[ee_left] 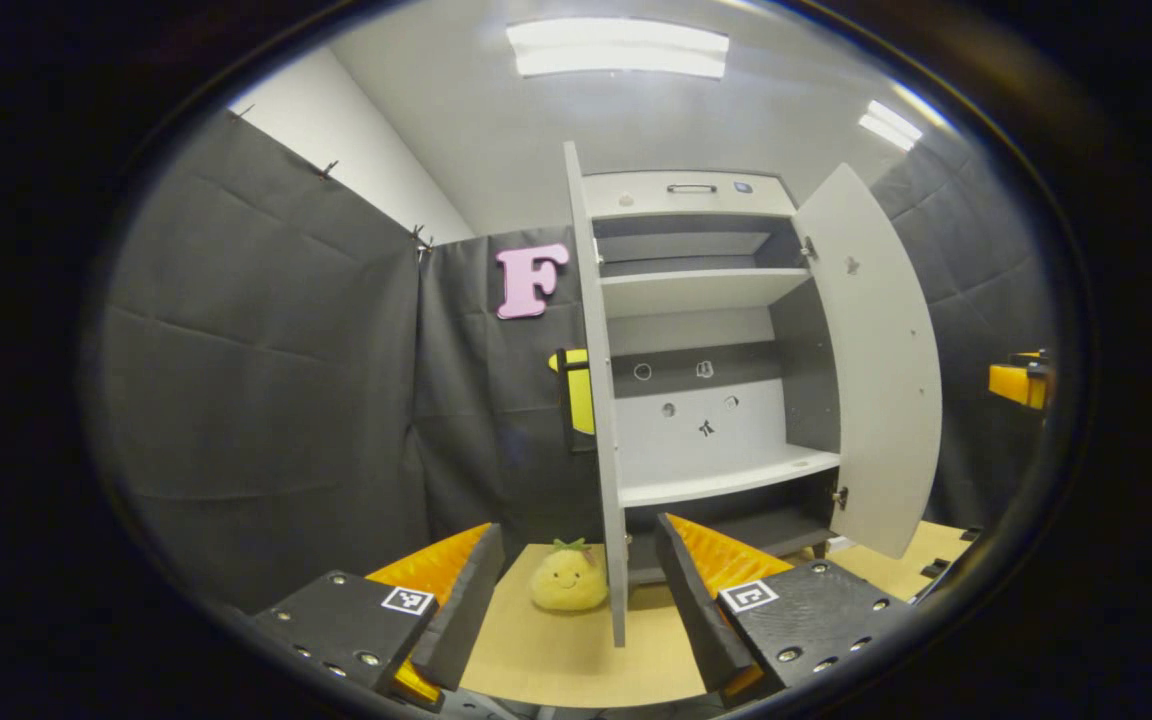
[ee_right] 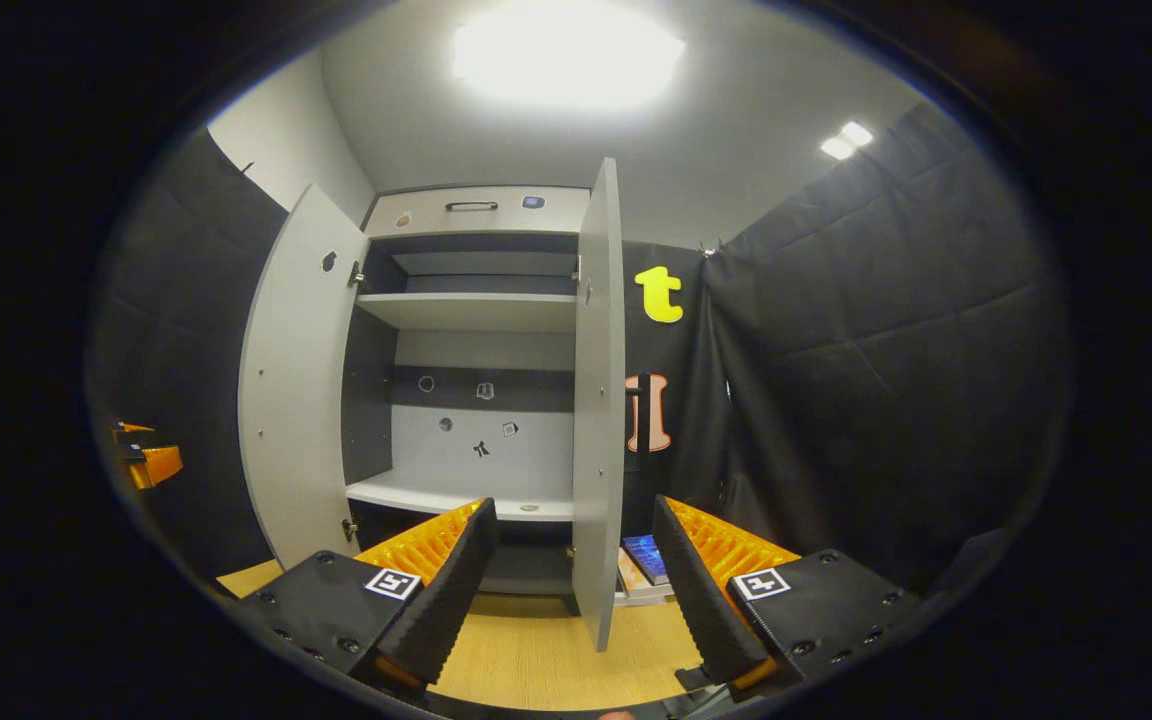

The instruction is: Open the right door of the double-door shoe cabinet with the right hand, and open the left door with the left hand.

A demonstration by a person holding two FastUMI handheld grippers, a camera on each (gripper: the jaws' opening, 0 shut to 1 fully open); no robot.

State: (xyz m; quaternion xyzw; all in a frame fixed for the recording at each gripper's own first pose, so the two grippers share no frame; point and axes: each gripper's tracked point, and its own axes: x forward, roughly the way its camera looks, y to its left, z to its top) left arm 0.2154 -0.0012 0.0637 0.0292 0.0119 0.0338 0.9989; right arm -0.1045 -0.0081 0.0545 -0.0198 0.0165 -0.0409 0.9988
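The shoe cabinet (ee_left: 706,290) stands with both doors swung out and its shelves bare. In the left gripper view the left door (ee_left: 608,420) shows edge-on, and its lower edge hangs between the spread fingers of my left gripper (ee_left: 579,530), with a gap on each side. The right door (ee_left: 881,370) angles outward. In the right gripper view the right door (ee_right: 598,400) stands edge-on between the fingers of my right gripper (ee_right: 574,508), which is open and not pressing on it. The left door (ee_right: 296,400) is wide open.
A yellow plush pineapple (ee_left: 568,580) sits on the wooden floor (ee_left: 556,650) left of the left door. A small stack of flat items (ee_right: 641,565) lies by the cabinet's right foot. Black cloth walls close in on both sides. The other gripper (ee_left: 1021,380) shows far right.
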